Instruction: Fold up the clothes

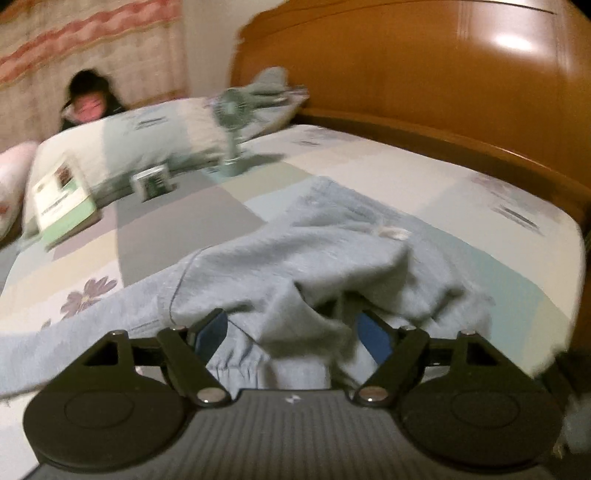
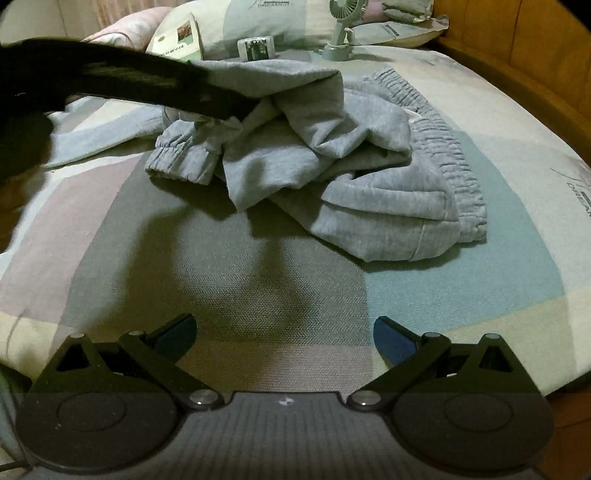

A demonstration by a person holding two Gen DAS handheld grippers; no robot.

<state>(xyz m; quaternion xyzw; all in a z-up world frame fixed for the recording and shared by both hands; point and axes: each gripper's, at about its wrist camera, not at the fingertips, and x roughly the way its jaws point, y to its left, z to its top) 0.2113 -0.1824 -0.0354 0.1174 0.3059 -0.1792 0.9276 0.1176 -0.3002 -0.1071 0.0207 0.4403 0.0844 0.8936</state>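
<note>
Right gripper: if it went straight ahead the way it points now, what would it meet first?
The right gripper, open and empty, points over bare bedspread. Straight ahead, the first thing it would likely meet is the crumpled grey sweatpants, near their front edge. Its height above the bed is unclear.

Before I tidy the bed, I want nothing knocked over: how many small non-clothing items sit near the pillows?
3: a book leaning against the left pillow, a small box on the bedspread beside it, and a green desk fan standing further right. Others may be hidden.
</note>
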